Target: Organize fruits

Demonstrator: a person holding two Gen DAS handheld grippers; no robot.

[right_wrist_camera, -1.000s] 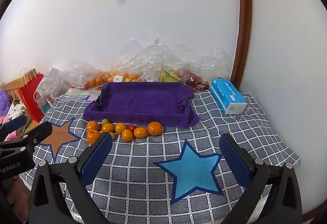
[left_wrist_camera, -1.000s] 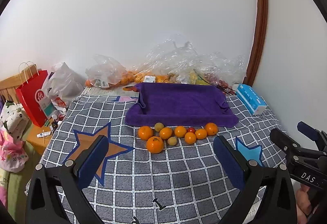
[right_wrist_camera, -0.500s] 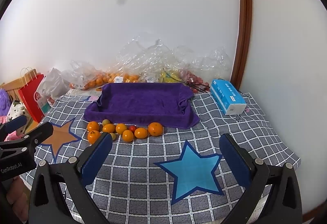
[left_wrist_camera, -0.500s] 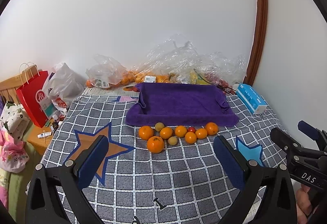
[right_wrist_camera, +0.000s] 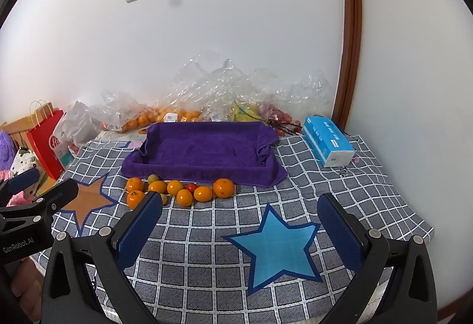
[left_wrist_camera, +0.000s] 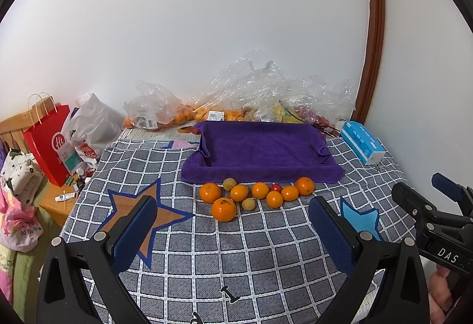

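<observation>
Several oranges [left_wrist_camera: 223, 209] [right_wrist_camera: 223, 187], two small yellow-green fruits [left_wrist_camera: 248, 203] and a red cherry tomato [left_wrist_camera: 275, 187] [right_wrist_camera: 192, 187] lie in a cluster on the checked cloth, just in front of a purple towel-lined tray [left_wrist_camera: 260, 169] [right_wrist_camera: 204, 170]. The tray holds nothing. My left gripper [left_wrist_camera: 232, 225] is open and empty, held above the cloth short of the fruit. My right gripper [right_wrist_camera: 241, 222] is open and empty over a blue star patch, to the right of the fruit.
Clear plastic bags of fruit [left_wrist_camera: 207, 114] lie against the back wall. A blue tissue box [right_wrist_camera: 328, 141] sits at the right of the tray. A red paper bag [left_wrist_camera: 48, 143] and clutter stand off the left edge. The cloth's front and right edges drop off.
Both views have shifted very slightly; the fruit and tray sit a touch lower in the left view. Nothing was taken hold of or moved.
</observation>
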